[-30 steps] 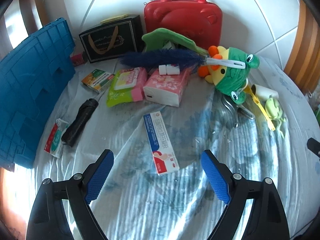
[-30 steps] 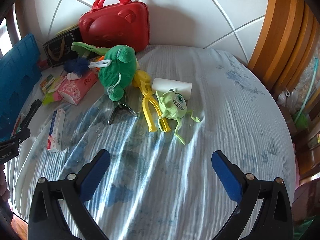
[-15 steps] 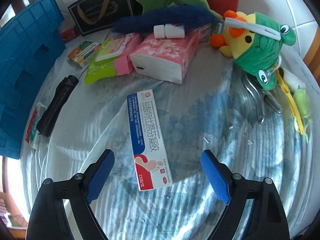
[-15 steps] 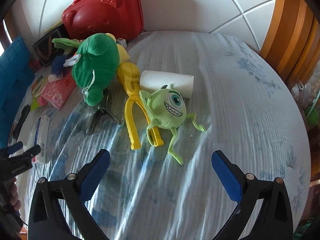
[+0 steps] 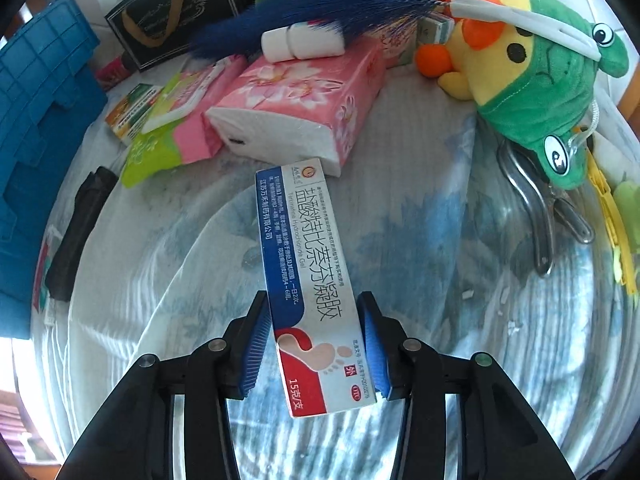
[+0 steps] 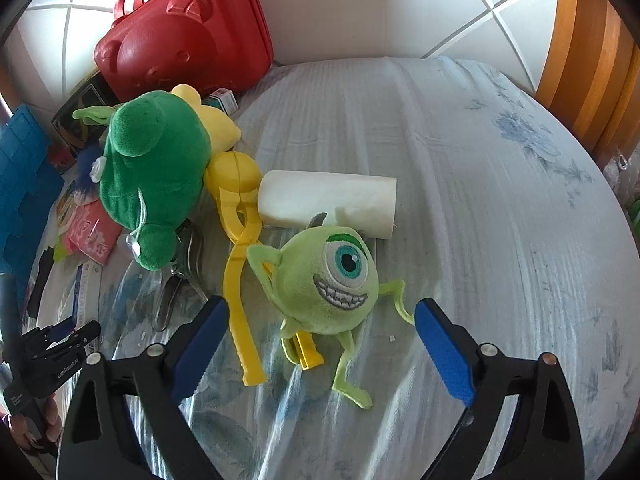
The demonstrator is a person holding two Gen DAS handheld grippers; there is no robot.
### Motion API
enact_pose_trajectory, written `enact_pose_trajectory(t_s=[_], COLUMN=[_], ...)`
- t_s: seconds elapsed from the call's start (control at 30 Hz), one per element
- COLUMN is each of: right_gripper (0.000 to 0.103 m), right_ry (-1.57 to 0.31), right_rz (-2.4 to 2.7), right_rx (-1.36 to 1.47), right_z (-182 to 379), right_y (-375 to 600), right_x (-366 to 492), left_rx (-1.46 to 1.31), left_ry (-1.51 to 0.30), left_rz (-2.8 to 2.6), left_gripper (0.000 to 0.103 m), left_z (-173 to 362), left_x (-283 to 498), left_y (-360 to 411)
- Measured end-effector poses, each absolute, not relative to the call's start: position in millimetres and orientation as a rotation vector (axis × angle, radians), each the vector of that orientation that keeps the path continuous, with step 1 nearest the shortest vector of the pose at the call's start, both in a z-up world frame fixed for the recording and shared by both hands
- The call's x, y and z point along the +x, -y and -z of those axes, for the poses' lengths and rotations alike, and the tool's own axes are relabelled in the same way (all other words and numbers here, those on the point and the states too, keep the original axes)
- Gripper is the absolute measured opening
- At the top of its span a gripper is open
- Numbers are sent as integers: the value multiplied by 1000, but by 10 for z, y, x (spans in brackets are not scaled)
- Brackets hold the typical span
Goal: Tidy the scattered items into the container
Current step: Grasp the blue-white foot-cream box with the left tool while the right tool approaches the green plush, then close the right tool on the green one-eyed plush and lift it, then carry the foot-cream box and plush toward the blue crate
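On the near part of the bed, your left gripper (image 5: pixel 316 344) had its jaws clamped on the white-and-blue cardboard ointment box (image 5: pixel 310 280); your right gripper (image 6: pixel 320 344) hung spread around the green one-eyed plush monster (image 6: pixel 326 280). Gripped at its near end, the box could pivot and slip out.

A long box (image 5: pixel 310 276) lay on the bed (image 6: pixel 460 152), its near end between the pads of the left gripper (image 5: pixel 316 350). Behind it sat a tissue pack (image 5: pixel 296 108), with a plush duck (image 5: pixel 532 76) to the right and a crate (image 5: pixel 36 128) to the left. The one-eyed plush (image 6: pixel 328 280) lay before a paper roll (image 6: pixel 328 200), between the right gripper's (image 6: pixel 320 344) spread fingers.
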State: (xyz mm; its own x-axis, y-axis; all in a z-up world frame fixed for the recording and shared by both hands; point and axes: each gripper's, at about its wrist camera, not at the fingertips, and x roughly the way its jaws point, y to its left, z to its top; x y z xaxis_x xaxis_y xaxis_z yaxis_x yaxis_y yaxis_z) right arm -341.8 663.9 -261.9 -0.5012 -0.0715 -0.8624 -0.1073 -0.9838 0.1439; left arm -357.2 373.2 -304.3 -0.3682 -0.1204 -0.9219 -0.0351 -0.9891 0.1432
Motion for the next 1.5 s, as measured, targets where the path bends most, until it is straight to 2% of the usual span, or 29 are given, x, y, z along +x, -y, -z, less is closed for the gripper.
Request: enact_pose_trajectory(t_s=[0.23,0.33,0.67,1.03,1.5], right_gripper=[89,63,61,61,61], right_ry=[-286,-292,-272,-207,-44], right_rz=[-2672,-2658,-2664,-2779,-3079], right_rx=[-1585,-1633,-1601,-1523,-1445], right_z=[2757,2870,2809,2294,1630], right_y=[-6681,-6676,-6618,-6341,-5366], right_x=[-3589,-3642,-3465,-2744,-2242], left_rx=[1704,1705,1663,1519,1257], left_ry=[224,230,253,219,142], left_rz=[2619,2627,2684,2764,2767], left_gripper=[42,41,40,39,39], left_z=[2958,2957,2818,2305,1592], left_x=[-3701,-3737,-3593,-2903,-2063], left_y=[-3950,-4015,-4063,-3897,-3253])
